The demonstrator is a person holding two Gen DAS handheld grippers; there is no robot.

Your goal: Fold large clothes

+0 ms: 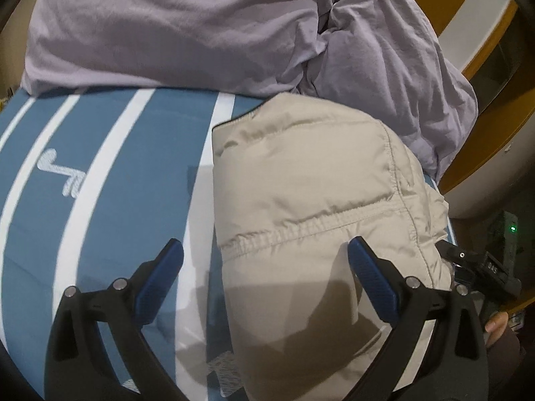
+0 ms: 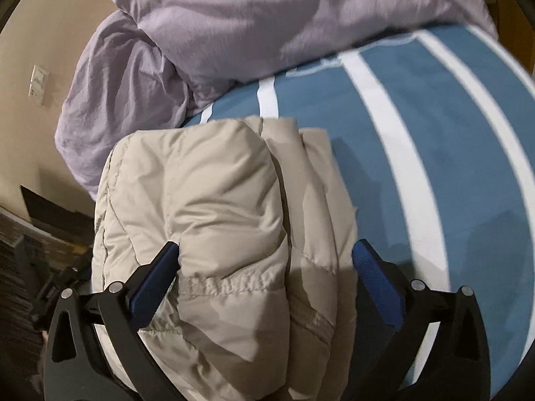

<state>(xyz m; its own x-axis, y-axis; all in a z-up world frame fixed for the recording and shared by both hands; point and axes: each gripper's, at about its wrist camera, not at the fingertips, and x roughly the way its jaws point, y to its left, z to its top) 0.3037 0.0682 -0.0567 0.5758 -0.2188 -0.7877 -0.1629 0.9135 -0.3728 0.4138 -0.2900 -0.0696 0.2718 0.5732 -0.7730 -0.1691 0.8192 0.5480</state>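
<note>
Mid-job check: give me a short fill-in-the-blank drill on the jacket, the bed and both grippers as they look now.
1. The folded beige jacket lies on a blue bed cover with ____ stripes.
2. The bunched bedding behind the jacket is ____ in colour.
3. The right gripper has its jaws ____.
4. The left gripper grips ____.

Missing words: white; lilac; open; nothing

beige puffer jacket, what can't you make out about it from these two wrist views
- Left wrist view: the beige puffer jacket has its near end cut off by the bottom edge and shaded by the left hand-held gripper.
- Right wrist view: the jacket's underside and inner folds are hidden by its own top layers; the right hand-held gripper covers part of the near end.
- Both views: sleeves, hood and zip cannot be told apart.
- The lilac duvet runs past the top edge.
</note>
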